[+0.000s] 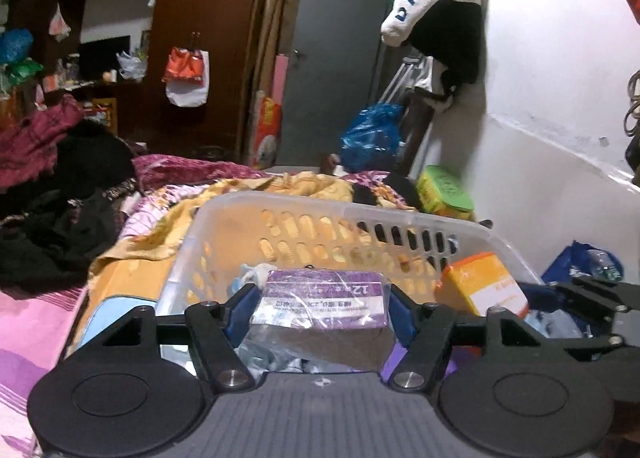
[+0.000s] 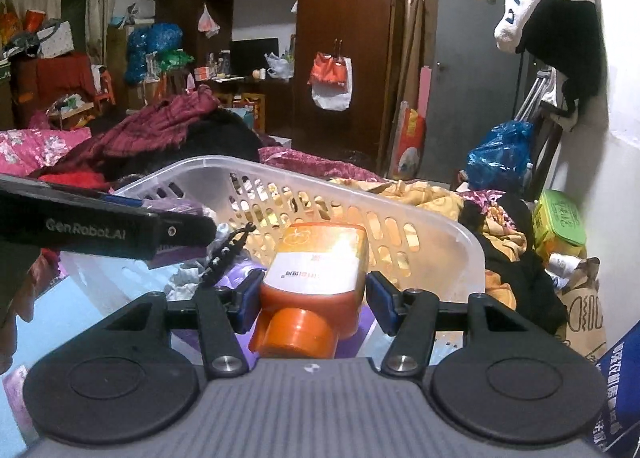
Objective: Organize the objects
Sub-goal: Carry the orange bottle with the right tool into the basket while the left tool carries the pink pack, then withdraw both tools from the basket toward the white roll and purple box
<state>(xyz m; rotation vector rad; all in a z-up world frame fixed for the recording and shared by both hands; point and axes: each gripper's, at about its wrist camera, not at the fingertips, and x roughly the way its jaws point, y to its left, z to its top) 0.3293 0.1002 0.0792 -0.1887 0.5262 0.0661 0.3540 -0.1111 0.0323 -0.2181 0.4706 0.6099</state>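
Your left gripper sits at the lower centre of its view, its blue pads pressed against both ends of a purple box wrapped in clear film. The box is clamped between them, just above the clutter inside the white plastic basket, whose slotted far wall runs across the middle of the frame. At the right of that same view an orange bottle lies in the basket, with your other tool's black arm reaching in from the right edge beside it.

Your right gripper is in the lower centre of its own view. The orange bottle lies between its blue pads, cap toward the camera and white label facing up. The left pad touches the bottle's side; a thin gap shows at the right pad, so the tongs stand apart around the bottle and are not clamped on it. The bottle rests in the white plastic basket, near its right-hand corner.

The black body of your left tool crosses the left middle of this frame, above the basket's near side. A black hair clip lies in the basket, left of the bottle. Behind the basket, a yellow patterned blanket spreads over the bed toward the upper right.
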